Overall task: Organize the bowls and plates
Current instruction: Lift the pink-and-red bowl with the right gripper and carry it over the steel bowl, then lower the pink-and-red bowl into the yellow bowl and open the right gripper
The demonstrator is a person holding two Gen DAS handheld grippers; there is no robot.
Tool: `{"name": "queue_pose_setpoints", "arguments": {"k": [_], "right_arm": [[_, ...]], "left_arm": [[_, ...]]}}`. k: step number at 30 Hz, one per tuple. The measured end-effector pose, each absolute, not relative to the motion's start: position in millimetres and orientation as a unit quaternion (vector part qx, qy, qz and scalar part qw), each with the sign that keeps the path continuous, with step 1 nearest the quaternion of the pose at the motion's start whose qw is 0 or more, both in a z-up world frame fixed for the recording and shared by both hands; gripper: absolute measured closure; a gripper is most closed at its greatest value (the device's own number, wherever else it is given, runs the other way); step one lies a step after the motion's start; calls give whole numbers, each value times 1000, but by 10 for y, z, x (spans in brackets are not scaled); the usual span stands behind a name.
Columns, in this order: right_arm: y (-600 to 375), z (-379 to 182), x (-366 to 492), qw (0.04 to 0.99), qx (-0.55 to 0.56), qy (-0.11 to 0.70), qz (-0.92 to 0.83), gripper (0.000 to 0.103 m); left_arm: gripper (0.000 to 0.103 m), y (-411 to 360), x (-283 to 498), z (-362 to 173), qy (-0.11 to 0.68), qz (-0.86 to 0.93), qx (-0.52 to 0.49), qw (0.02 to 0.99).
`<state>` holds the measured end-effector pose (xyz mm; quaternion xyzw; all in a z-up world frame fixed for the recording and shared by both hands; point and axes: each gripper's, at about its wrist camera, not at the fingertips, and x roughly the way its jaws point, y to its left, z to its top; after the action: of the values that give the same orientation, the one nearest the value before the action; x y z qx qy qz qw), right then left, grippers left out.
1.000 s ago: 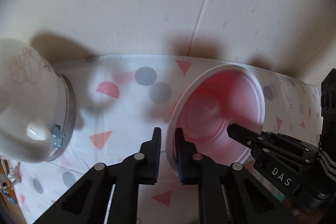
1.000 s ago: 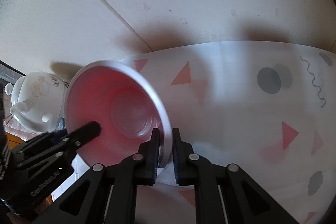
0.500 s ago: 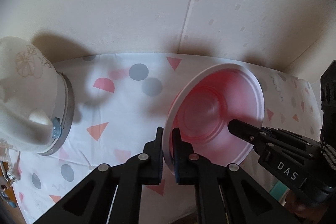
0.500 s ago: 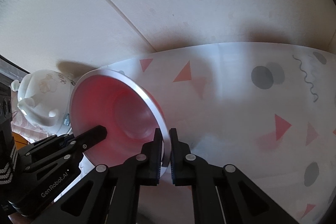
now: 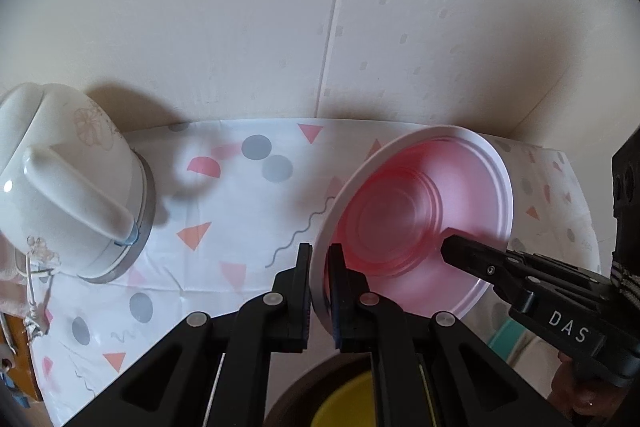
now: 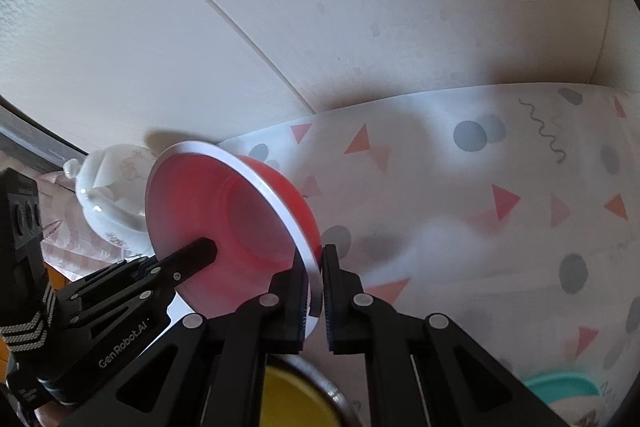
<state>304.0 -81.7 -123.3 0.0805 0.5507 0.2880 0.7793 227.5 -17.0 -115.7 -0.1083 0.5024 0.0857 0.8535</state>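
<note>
**Holding bowl on both sides, not yet placed**

Gripping one red bowl (image 5: 420,227) from both sides: left gripper (image 5: 319,259) clamped on its rim, right gripper (image 6: 315,263) clamped on the opposite rim. Bowl is tilted on edge, in the air above the cloth (image 5: 224,203). Yellow dish (image 6: 296,399) sits below, teal one (image 6: 560,389) off right. White pot (image 5: 68,183) stands left. Nothing stacked yet that I can see; I'd guess placement is next.

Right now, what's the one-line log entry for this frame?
left gripper: shut on red bowl rim | right gripper: shut on opposite rim | bowl: tilted, off tablecloth
</note>
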Motion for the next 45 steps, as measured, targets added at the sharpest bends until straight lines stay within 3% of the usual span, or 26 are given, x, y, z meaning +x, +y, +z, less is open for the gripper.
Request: {"name": "queue_pose_setpoints", "arguments": {"k": [13,45], "right_arm": [[-948,-1162,2512,782,106,549,275,96],[-1177,-1565,1756,736,138,625,219,93]], "left_arm": [[95,-277,1775,-1045,489,47,-102,865],[90,-531,1225,-1579,553,14,-35,832]]}}
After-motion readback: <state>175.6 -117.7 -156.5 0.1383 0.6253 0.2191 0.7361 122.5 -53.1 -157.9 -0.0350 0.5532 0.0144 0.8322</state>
